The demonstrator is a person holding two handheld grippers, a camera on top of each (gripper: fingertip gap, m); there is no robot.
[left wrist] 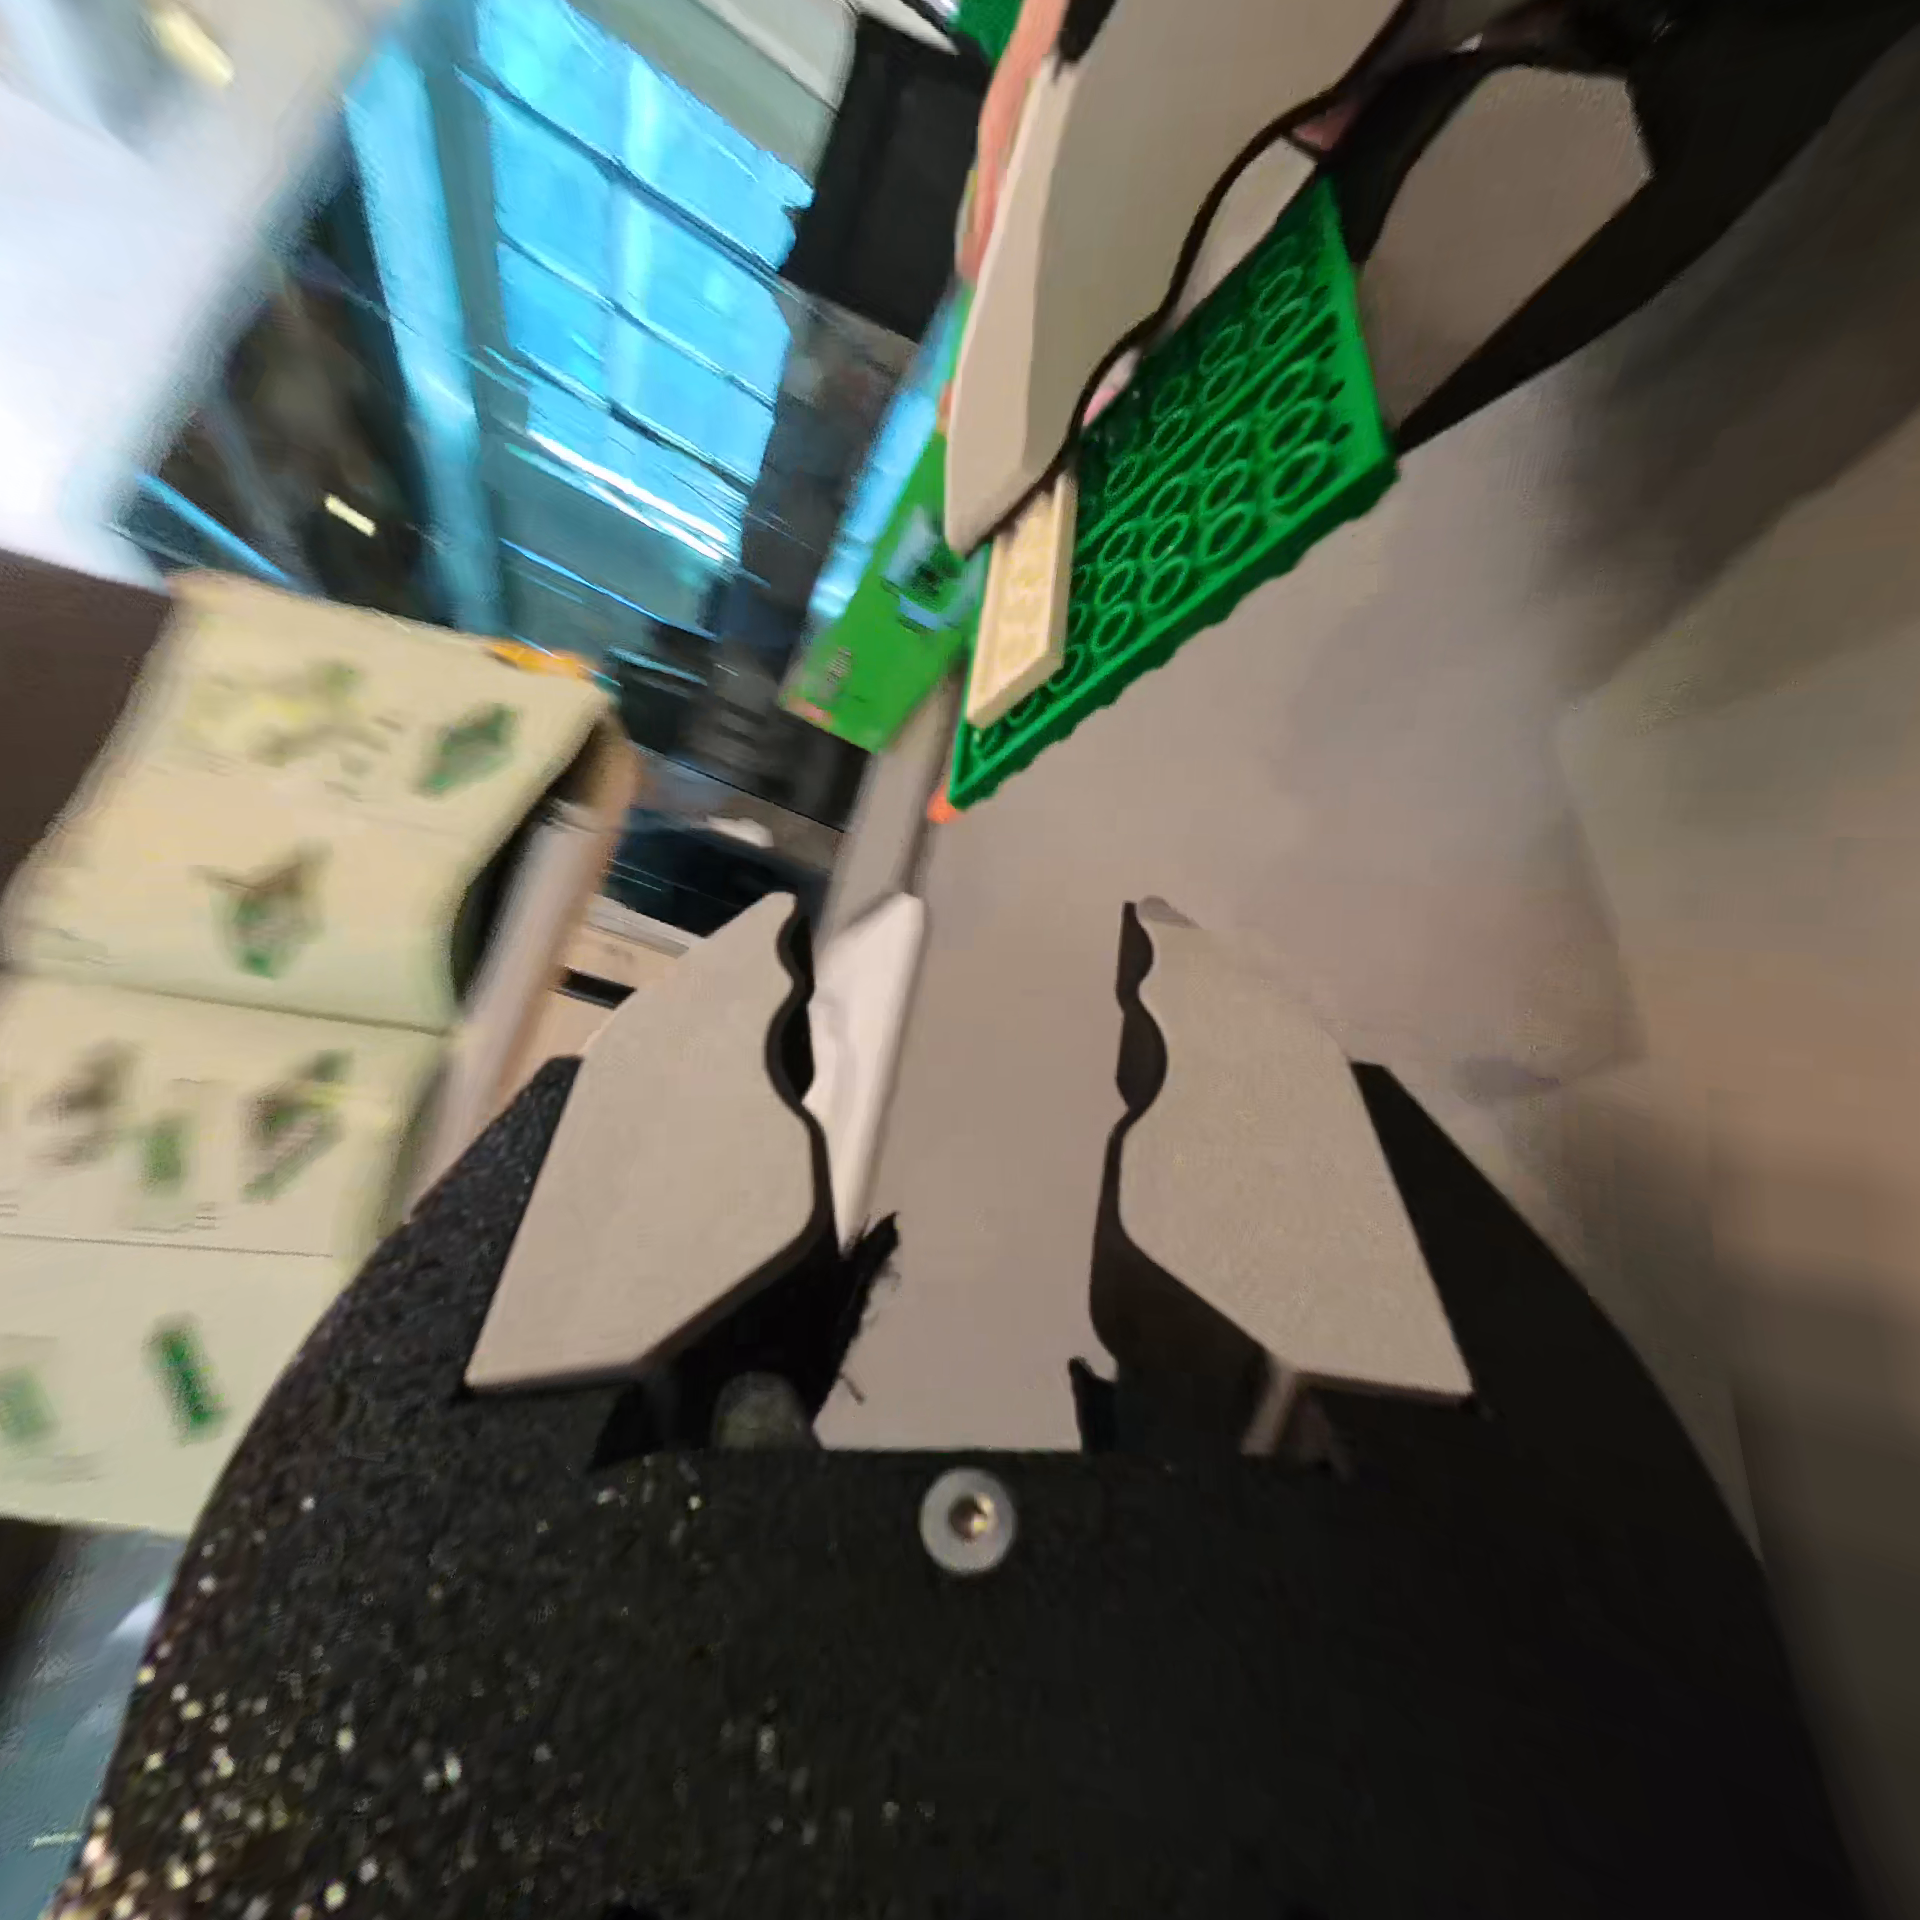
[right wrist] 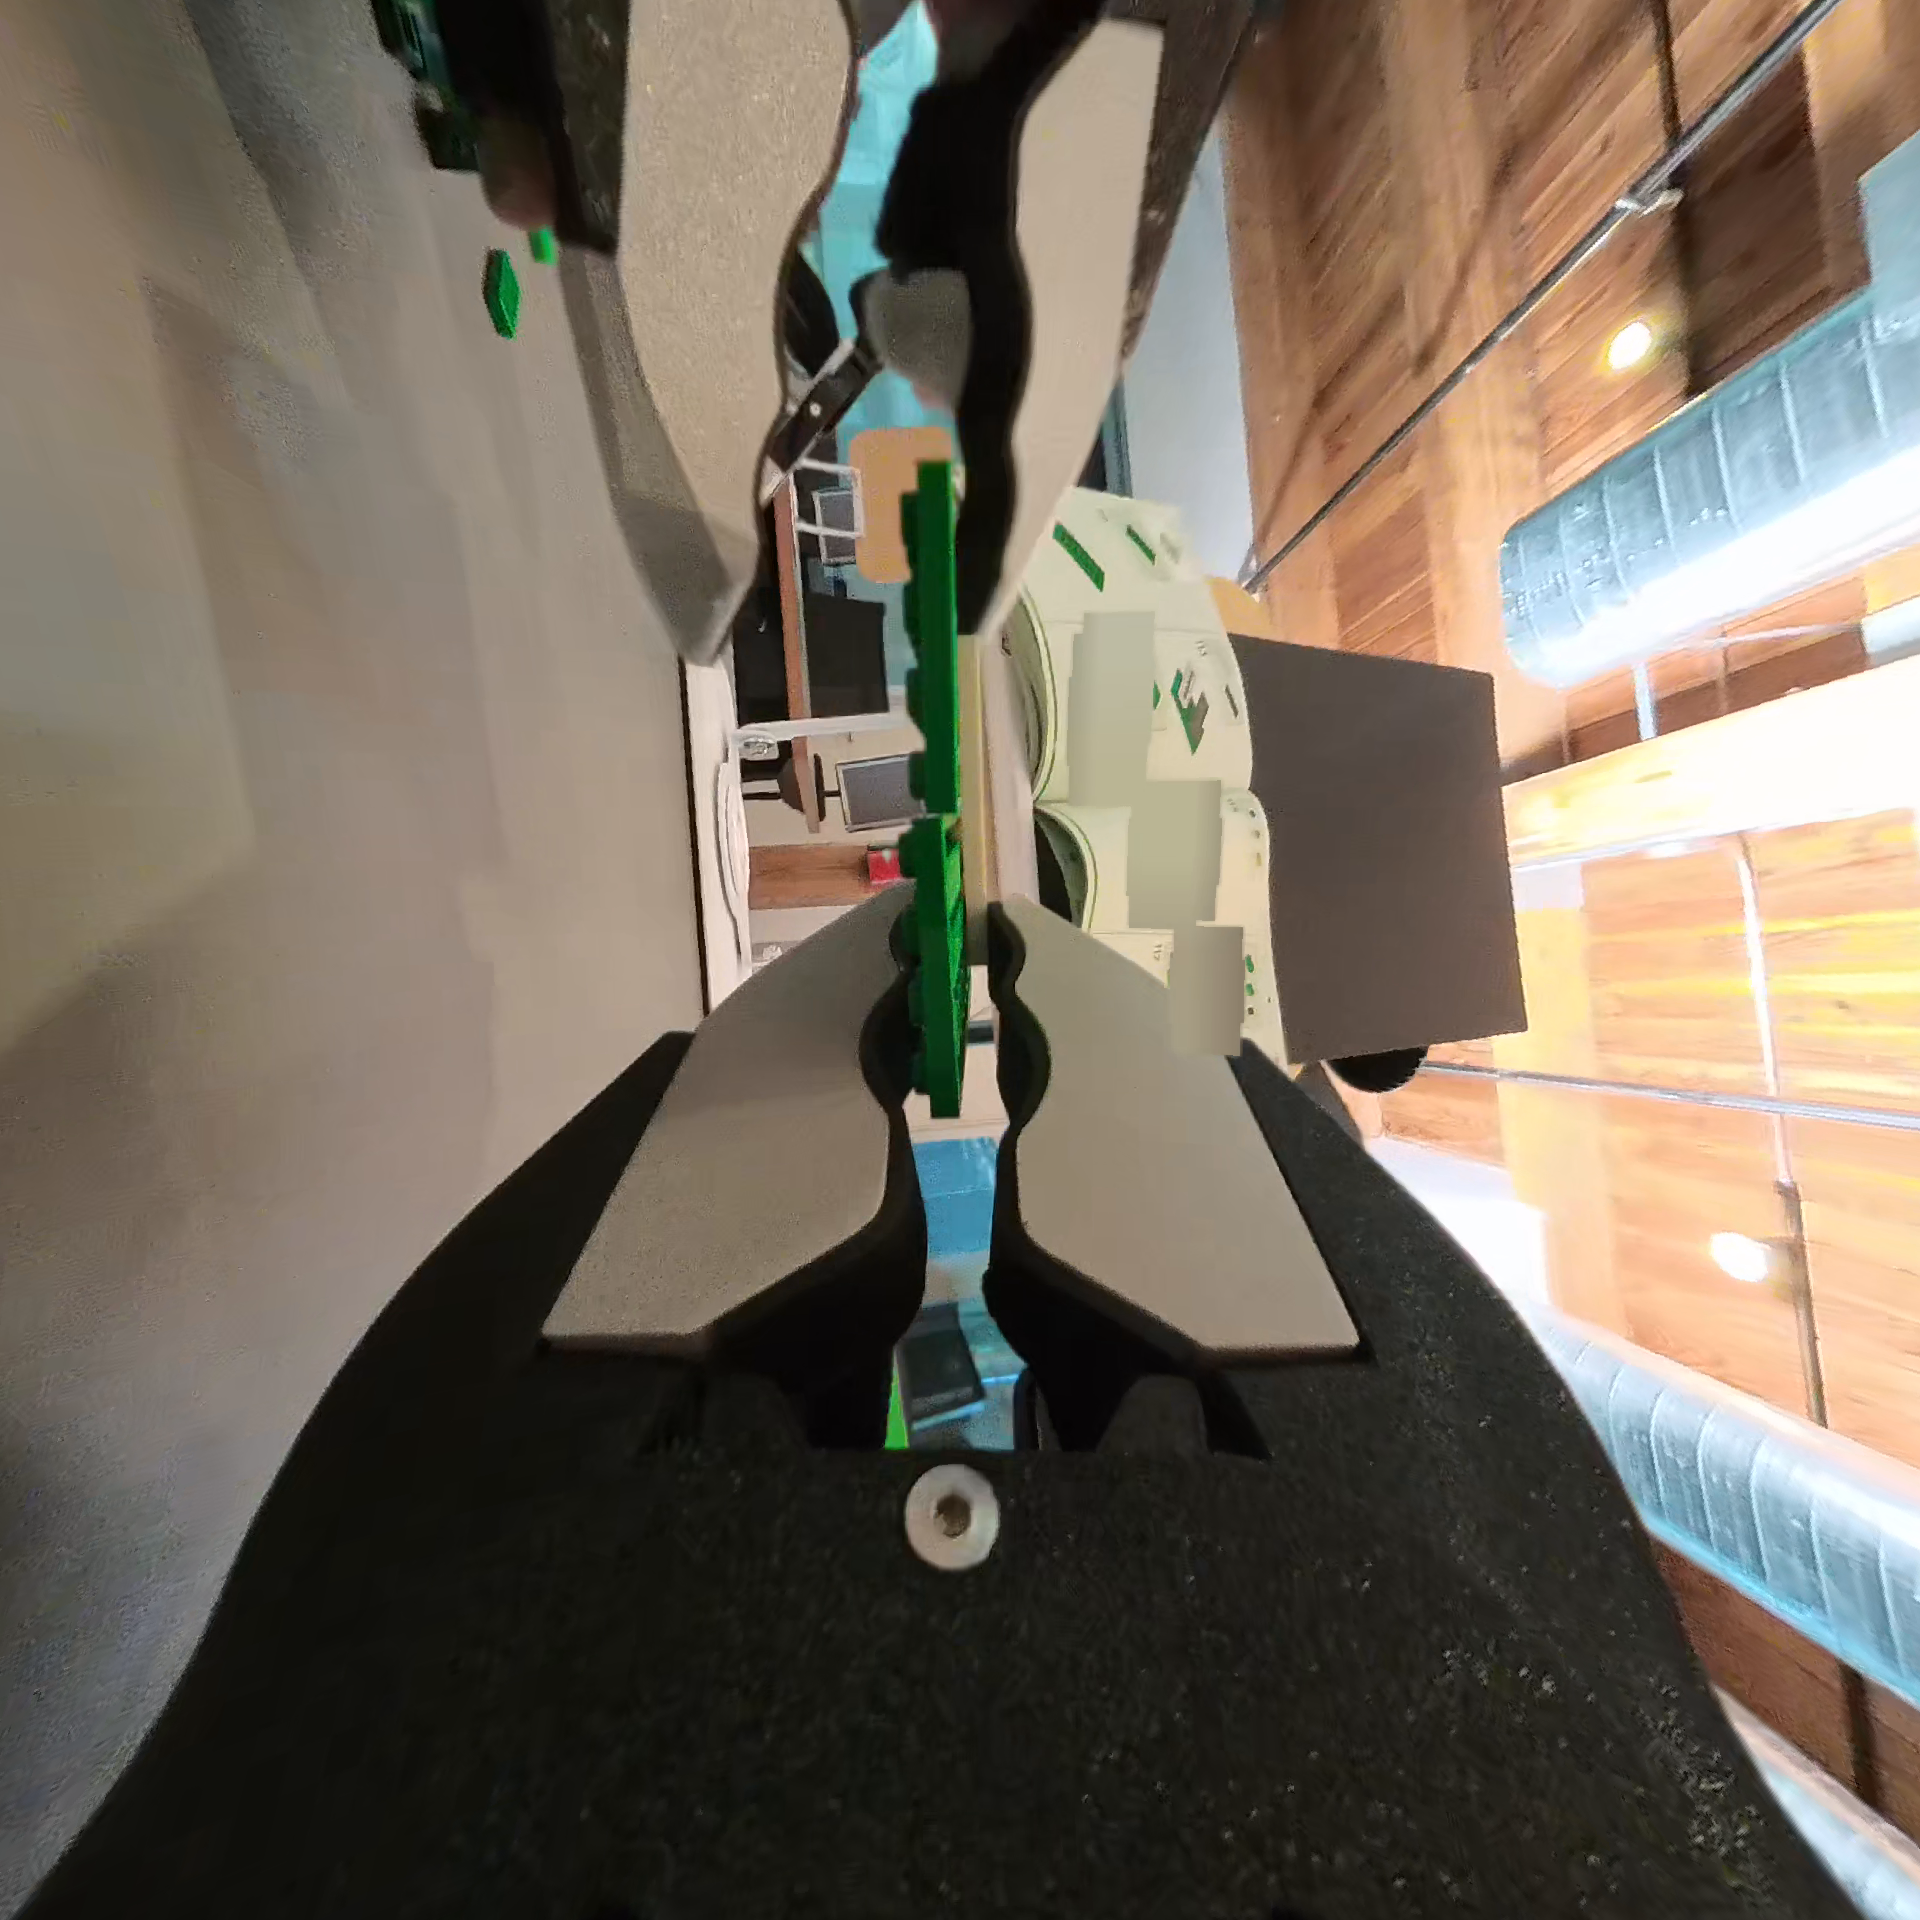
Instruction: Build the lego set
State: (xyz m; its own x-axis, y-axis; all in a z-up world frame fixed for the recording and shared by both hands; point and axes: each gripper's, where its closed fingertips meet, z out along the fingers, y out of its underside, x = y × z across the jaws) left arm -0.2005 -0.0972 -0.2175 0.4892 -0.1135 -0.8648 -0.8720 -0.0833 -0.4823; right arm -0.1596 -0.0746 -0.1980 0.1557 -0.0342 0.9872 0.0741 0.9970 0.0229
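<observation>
My right gripper [right wrist: 948, 920] is shut on the near edge of a green Lego plate [right wrist: 935, 665], seen edge-on and held upright in the air. A tan plate [right wrist: 974, 769] is stuck flat to its right face. In the left wrist view the same green plate [left wrist: 1226, 468] shows its ringed underside with the tan plate [left wrist: 1023, 613] on it, between the right gripper's fingers [left wrist: 1018, 312]. My left gripper [left wrist: 966, 935] is open and empty, below and apart from the plate. In the right wrist view it [right wrist: 862, 582] shows open beyond the plate's far end.
A grey table [left wrist: 1351, 987] lies beyond the plate. An open instruction booklet [left wrist: 260, 883] leans on a brown box [right wrist: 1382, 852]. Small green pieces [right wrist: 504, 291] lie on the table [right wrist: 312, 727]. A green package [left wrist: 883, 623] stands at the table's far edge.
</observation>
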